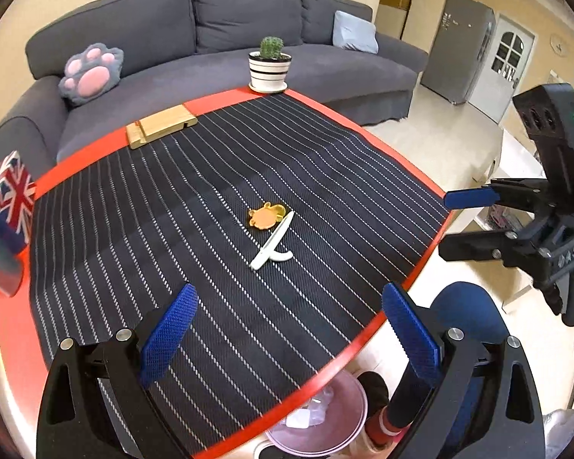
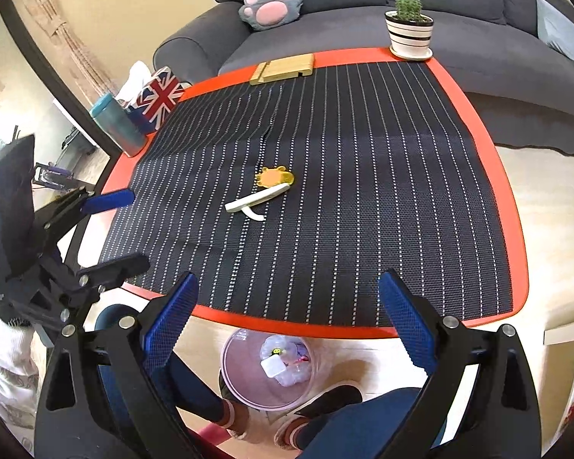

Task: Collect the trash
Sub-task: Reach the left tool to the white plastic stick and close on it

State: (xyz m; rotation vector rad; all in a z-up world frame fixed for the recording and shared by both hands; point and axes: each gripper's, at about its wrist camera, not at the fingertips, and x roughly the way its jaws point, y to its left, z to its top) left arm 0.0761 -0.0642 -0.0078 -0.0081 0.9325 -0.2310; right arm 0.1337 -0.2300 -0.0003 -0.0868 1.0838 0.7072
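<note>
Both grippers hang above the near edge of the red table (image 1: 76, 160), and both are released — the left gripper (image 1: 287, 340) and the right gripper (image 2: 287, 329) each show their blue-padded fingers spread wide with nothing between them. On the black striped mat (image 2: 363, 191) that covers the tabletop, near its middle, lie the remaining pieces of trash: a small orange item (image 1: 266, 217) and, touching its edge, a white plastic piece (image 1: 273, 243) with a short curved arm branching off it. On the floor below the table's near edge, between the person's feet, stands the pink trash bin (image 2: 229, 367), with clear and white wrappers already inside. At the far rim sit a potted cactus (image 1: 270, 65) and a wooden stand (image 1: 160, 126) — a Union Jack box (image 2: 158, 99) and a teal cup (image 2: 116, 124) occupy the left corner. A grey sofa (image 1: 229, 19) lies beyond.
</note>
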